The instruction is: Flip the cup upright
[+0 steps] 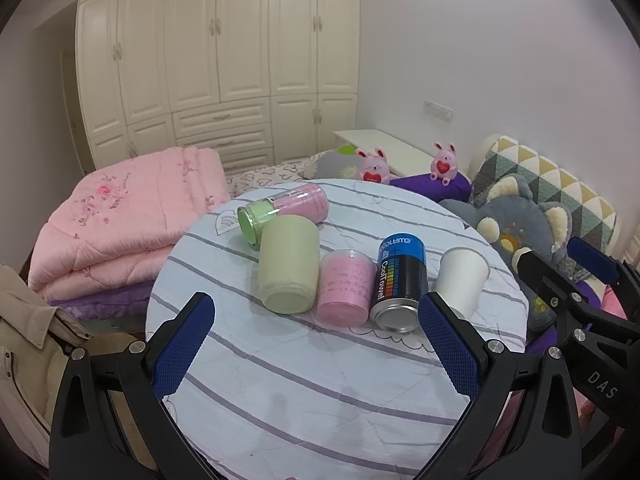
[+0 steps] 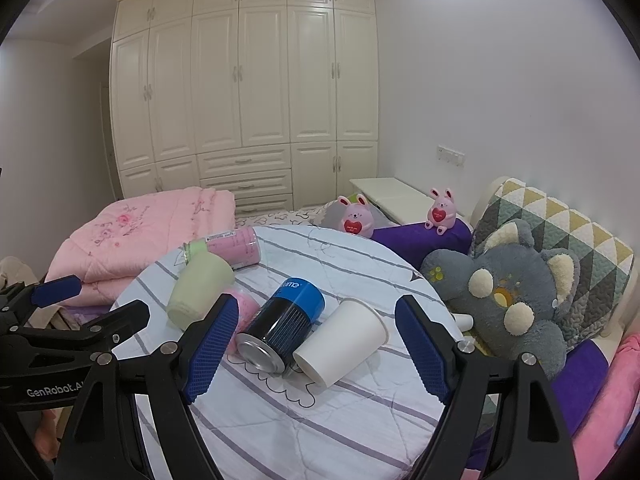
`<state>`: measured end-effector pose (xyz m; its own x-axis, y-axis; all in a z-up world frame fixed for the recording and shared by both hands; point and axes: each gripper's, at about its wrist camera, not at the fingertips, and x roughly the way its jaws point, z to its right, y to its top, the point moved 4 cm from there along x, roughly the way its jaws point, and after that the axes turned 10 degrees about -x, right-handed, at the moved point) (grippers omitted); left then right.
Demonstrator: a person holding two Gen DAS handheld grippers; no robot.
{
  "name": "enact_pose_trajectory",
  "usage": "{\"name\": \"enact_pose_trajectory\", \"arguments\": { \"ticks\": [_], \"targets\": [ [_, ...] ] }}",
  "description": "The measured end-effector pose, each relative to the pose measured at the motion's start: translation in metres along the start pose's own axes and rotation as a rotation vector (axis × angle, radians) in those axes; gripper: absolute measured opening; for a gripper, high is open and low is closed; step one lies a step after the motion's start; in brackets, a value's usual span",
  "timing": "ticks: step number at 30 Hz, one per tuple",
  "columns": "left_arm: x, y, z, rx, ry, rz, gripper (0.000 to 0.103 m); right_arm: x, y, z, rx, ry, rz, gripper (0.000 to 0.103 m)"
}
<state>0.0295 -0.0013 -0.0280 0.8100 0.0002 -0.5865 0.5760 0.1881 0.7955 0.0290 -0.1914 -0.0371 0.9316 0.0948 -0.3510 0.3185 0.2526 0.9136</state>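
Observation:
A white paper cup [image 2: 340, 342] lies on its side on the round striped table [image 2: 304, 420], base toward me, mouth away; it also shows in the left wrist view [image 1: 462, 280]. My right gripper [image 2: 316, 344] is open, its blue pads on either side of the cup and the black and blue can [image 2: 282, 326], a little short of them. My left gripper [image 1: 316, 344] is open and empty above the table [image 1: 304, 400], in front of the row of lying containers. The right gripper [image 1: 560, 264] shows at the right edge of the left view.
A pale green cup [image 1: 288, 268], a pink cup [image 1: 346, 286], the can [image 1: 398, 282] and a pink bottle with green cap [image 1: 284, 208] lie on the table. A folded pink quilt [image 1: 120, 216] is left, a grey plush [image 2: 508, 292] and pillows right, wardrobe behind.

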Motion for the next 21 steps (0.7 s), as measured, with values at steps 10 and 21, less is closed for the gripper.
{"name": "enact_pose_trajectory", "arguments": {
  "ticks": [10,21],
  "targets": [
    [0.004,-0.0028,-0.0043,0.0,-0.001,-0.016,0.103,-0.0003,0.0019,0.0,-0.007,0.0,0.001,0.082],
    [0.0063,-0.0039,-0.004,0.002,-0.003,-0.019,0.103,-0.0011,0.0034,-0.0018,-0.012,0.0,0.005,0.082]
  ]
}}
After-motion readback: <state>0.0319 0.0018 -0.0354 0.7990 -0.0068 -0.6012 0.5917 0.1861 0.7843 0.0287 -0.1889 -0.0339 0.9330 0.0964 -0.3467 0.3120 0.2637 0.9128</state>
